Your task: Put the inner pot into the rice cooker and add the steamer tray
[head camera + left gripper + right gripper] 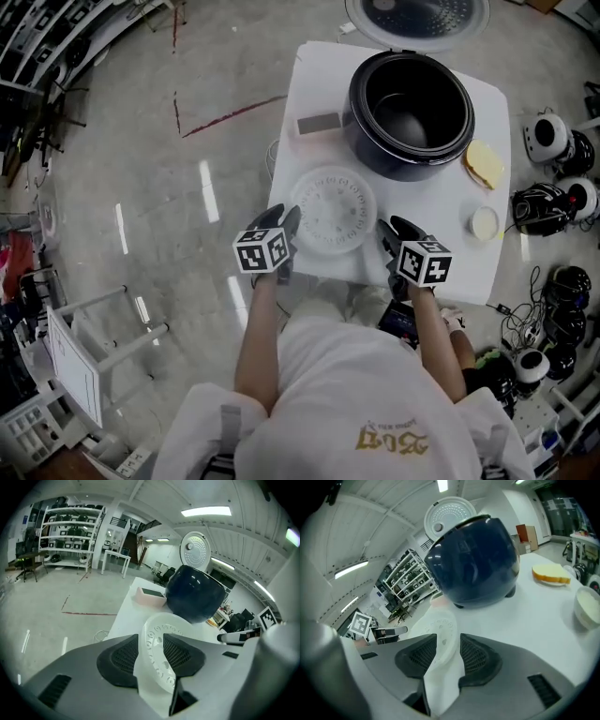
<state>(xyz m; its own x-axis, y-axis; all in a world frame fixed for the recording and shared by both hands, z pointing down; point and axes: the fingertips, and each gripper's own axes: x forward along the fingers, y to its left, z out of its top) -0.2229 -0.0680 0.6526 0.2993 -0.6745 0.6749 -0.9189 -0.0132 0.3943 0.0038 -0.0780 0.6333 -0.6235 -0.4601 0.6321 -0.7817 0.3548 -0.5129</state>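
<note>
One steamer tray (333, 210) between two grippers (288, 223) (392, 230)

A pink box (319, 125) is sitting near the left edge of the white table (459, 262), a yellow slice (485, 164) and a small white bowl (485, 224) are lying along its right side, and red lines (230, 116) are crossing the floor (141, 178).

Both grippers held forward and tilted downward, jaws parted.
The grey, black-padded left gripper (289, 221) and the matching right gripper (390, 230) point ahead side by side, well apart, with their marker cubes facing up. The bare left forearm (258, 333) and right forearm (439, 342) stretch out behind them.
</note>
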